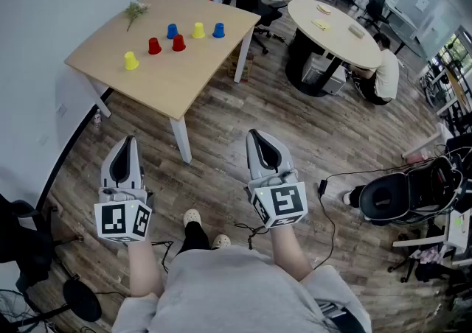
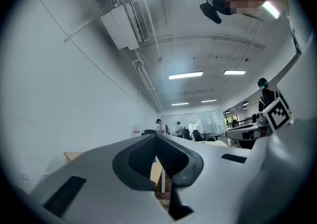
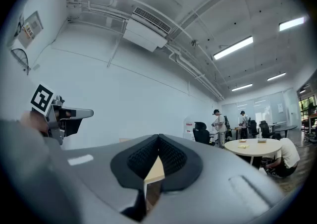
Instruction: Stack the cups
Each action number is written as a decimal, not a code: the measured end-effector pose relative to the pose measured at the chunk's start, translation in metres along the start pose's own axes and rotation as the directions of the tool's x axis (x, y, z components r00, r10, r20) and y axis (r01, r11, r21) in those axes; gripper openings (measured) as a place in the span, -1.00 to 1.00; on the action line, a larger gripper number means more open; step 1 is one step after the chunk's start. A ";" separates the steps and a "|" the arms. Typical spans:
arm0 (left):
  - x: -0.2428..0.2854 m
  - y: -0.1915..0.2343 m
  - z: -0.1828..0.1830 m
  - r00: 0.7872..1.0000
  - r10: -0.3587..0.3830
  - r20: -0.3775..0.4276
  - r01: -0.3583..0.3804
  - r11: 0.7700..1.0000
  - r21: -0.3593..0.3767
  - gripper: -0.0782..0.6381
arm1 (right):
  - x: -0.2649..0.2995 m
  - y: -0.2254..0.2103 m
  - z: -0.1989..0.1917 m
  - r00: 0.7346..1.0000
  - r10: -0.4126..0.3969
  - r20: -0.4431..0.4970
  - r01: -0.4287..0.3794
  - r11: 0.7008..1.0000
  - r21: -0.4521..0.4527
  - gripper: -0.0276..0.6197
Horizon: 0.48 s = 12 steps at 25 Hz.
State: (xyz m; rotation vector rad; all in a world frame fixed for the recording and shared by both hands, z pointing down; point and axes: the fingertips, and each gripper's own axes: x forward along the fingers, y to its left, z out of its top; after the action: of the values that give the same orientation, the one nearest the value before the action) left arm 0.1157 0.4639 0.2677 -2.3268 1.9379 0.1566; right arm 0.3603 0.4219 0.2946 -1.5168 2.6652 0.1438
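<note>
Left gripper (image 1: 129, 141), right gripper (image 1: 257, 136): jaws pressed together, empty | six cups (image 1: 178, 43) on wooden table (image 1: 177, 92): well ahead, leftward | left gripper likely nearer

No text or label can be read

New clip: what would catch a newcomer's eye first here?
Six small cups, two yellow, two red, two blue, stand unstacked on the wooden table at upper left. Nearer the camera, the left hand-held gripper and the right hand-held gripper are both shut and empty, well short of the table.
</note>
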 end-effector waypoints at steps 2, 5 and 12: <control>0.002 0.003 0.000 1.000 0.001 0.000 -0.001 1.000 -0.001 -0.76 | 0.004 0.002 0.001 1.000 0.001 0.001 -0.001 1.000 0.000 -0.88; 0.005 0.007 -0.001 1.000 -0.001 0.001 0.001 1.000 -0.001 -0.76 | 0.009 0.003 -0.001 1.000 0.003 0.001 -0.003 1.000 -0.002 -0.88; 0.022 0.023 -0.004 1.000 -0.004 -0.003 0.004 1.000 -0.011 -0.76 | 0.033 0.005 -0.003 1.000 -0.001 -0.008 0.001 1.000 -0.007 -0.88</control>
State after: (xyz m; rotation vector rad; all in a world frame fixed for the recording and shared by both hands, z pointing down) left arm 0.0971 0.4373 0.2676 -2.3389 1.9382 0.1635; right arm 0.3395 0.3956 0.2945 -1.5235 2.6726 0.1478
